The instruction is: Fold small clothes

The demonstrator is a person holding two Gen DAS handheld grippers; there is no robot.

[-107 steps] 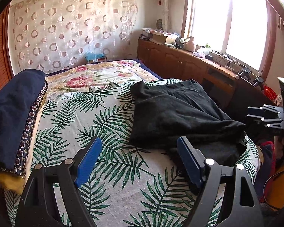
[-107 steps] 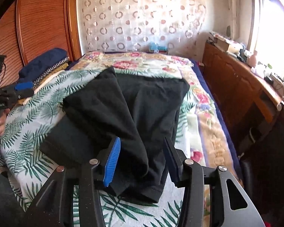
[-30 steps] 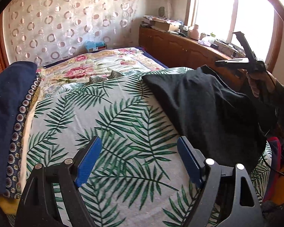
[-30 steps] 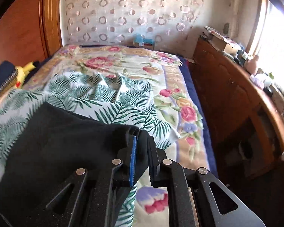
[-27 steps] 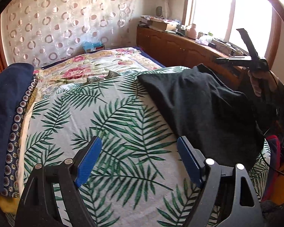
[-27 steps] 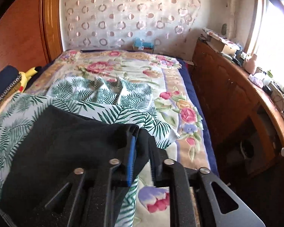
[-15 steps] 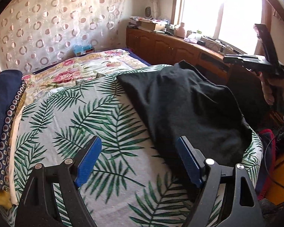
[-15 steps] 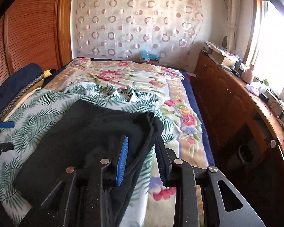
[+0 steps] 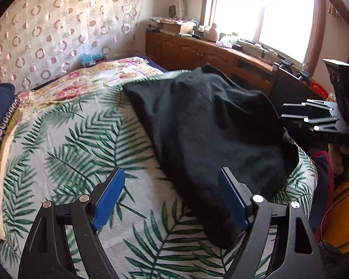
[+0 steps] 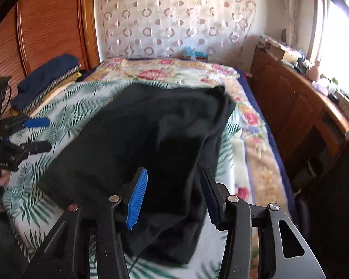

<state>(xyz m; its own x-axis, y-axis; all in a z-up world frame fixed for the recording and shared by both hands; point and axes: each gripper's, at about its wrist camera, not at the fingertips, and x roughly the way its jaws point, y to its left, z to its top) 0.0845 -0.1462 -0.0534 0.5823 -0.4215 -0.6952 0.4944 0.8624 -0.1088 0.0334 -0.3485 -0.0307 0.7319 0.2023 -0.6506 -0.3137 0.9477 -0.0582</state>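
The black soft cloth garment [image 10: 151,139] lies rumpled, partly folded over itself, on the palm-leaf printed bed cover [image 9: 76,144], toward the bed's window side. Left gripper [image 9: 172,200]: jaws wide, nothing between them, garment's near edge just by the right blue pad. Right gripper [image 10: 174,197]: jaws opening, garment's edge lies between them, pads not pressing it. Only the right wrist view shows the reddish wooden wardrobe [image 10: 46,28]; only the left view shows the bright window [image 9: 263,16].
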